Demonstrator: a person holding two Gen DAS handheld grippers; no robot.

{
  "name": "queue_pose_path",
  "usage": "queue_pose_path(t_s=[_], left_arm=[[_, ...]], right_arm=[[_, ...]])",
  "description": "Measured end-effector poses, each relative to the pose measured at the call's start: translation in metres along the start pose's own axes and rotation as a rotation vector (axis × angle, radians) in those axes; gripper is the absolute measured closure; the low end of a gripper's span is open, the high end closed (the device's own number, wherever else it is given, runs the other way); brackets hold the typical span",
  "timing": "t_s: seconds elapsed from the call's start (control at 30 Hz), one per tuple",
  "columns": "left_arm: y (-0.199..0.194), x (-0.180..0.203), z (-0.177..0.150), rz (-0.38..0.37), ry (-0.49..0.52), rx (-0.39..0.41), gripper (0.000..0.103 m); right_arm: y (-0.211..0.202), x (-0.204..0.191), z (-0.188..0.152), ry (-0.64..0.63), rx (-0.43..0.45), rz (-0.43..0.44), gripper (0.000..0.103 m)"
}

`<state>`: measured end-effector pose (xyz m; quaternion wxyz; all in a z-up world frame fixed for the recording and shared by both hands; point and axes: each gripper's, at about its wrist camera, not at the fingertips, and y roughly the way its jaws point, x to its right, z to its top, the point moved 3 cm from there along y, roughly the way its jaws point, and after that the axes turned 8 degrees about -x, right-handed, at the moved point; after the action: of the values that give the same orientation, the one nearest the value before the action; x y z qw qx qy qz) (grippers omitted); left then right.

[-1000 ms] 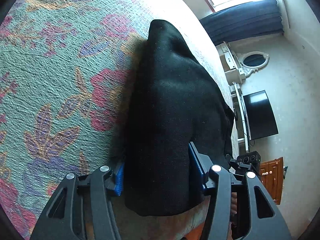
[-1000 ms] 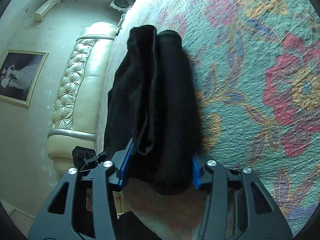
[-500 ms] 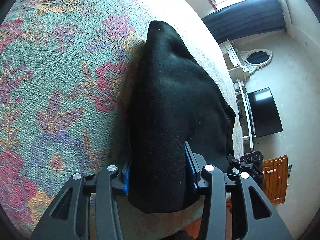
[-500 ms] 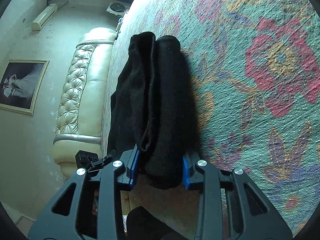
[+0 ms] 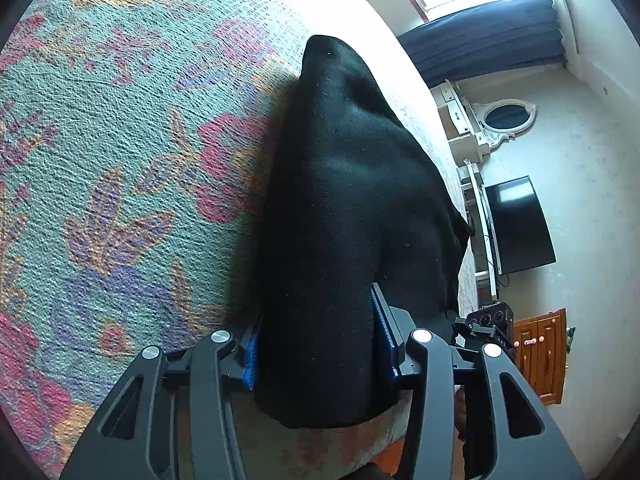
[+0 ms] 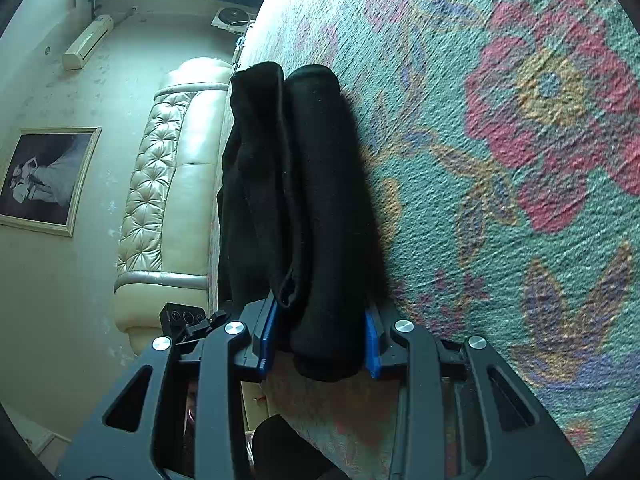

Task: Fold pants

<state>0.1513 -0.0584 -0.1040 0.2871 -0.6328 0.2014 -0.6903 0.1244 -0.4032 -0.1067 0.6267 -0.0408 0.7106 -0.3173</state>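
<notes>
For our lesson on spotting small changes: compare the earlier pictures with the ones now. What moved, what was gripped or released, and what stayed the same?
Both grippers narrowed on the black pants. The left gripper closed, then eased slightly; the right gripper closed and stopped, and slid a little along the floral bedspread. Nothing was released: the folded pants are clamped at both ends and lie on the bedspread as before.

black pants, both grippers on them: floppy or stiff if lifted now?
Likely floppy: the black pants sag over the floral bedspread in soft rounded folds. Loose layers on one side may slip apart. The thick bundle probably stays gripped by the right gripper.
</notes>
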Motion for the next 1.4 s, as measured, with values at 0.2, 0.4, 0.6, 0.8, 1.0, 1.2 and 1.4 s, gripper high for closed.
queue_pose_path(t_s=[0.2, 0.4, 0.6, 0.8, 1.0, 1.2, 1.4], left_arm=[[-0.001, -0.001, 0.002, -0.02, 0.01, -0.008, 0.052], [-0.004, 0.003, -0.002, -0.07, 0.033, -0.016, 0.029], [-0.009, 0.005, -0.015, -0.024, 0.05, -0.024, 0.024], [-0.022, -0.004, -0.027, -0.025, 0.021, -0.014, 0.024], [-0.034, -0.006, -0.037, 0.042, 0.049, -0.001, 0.024], [-0.039, -0.007, -0.046, 0.103, 0.072, -0.001, 0.024], [-0.043, -0.011, -0.048, 0.147, 0.044, -0.006, 0.024]], right_arm=[[-0.004, 0.008, 0.002, 0.004, -0.001, 0.007, 0.07], [-0.014, 0.012, -0.001, 0.044, 0.01, 0.029, 0.064], [-0.029, 0.022, -0.011, 0.092, 0.029, 0.04, 0.061], [-0.043, 0.033, -0.022, 0.127, 0.051, 0.041, 0.061], [-0.053, 0.037, -0.036, 0.147, 0.07, 0.019, 0.061], [-0.057, 0.04, -0.047, 0.158, 0.078, -0.003, 0.06], [-0.058, 0.034, -0.06, 0.149, 0.083, -0.042, 0.06]])
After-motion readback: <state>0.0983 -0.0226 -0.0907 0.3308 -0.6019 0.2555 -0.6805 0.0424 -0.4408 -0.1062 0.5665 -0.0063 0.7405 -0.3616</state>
